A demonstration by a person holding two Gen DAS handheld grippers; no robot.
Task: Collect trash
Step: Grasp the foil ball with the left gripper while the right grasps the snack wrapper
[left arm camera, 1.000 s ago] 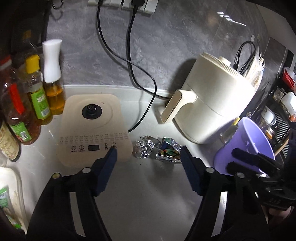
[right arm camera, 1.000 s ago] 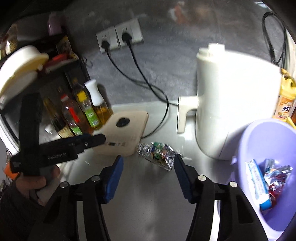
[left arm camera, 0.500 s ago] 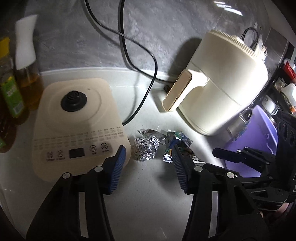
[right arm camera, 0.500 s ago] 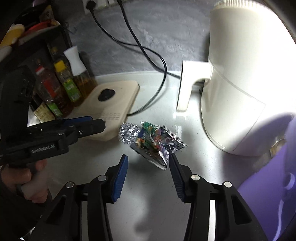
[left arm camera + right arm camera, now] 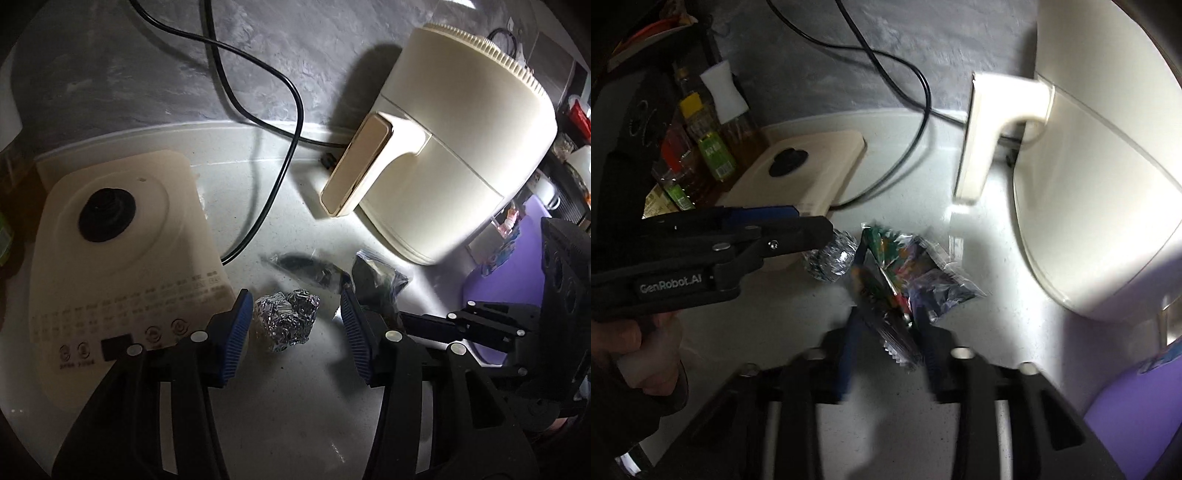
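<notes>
Counter: pale speckled stone worktop (image 5: 303, 398), smooth and glossy, backed by a grey veined wall.
Air fryer: big cream plastic air fryer (image 5: 454, 155), rounded, ribbed rim on top, blocky handle facing the trash; stands just right of the wrappers.
Appliance base: flat cream plastic appliance base (image 5: 122, 266) with a round black knob and printed buttons; its front corner sits just beside the foil, close to the left finger.
Basin: purple plastic basin (image 5: 1137, 417) at the right edge, wrappers inside it.
Cable: thin black power cable (image 5: 280, 155) looping down the wall onto the counter behind the trash.
Bottles: oil and sauce bottles (image 5: 709, 147) clustered behind the base.
Snack wrapper: crinkled shiny multicoloured snack wrapper (image 5: 905, 273), serrated edge, lying beside the foil; the view is blurred.
Foil: crumpled silver foil ball (image 5: 286, 319), faceted, on the counter.
Left gripper (image 5: 293, 332): ridged blue pads spread wide, foil ball between them, untouched.
Right gripper (image 5: 888, 332): blue pads narrowed around the wrapper's near end; contact cannot be told through the blur.
</notes>
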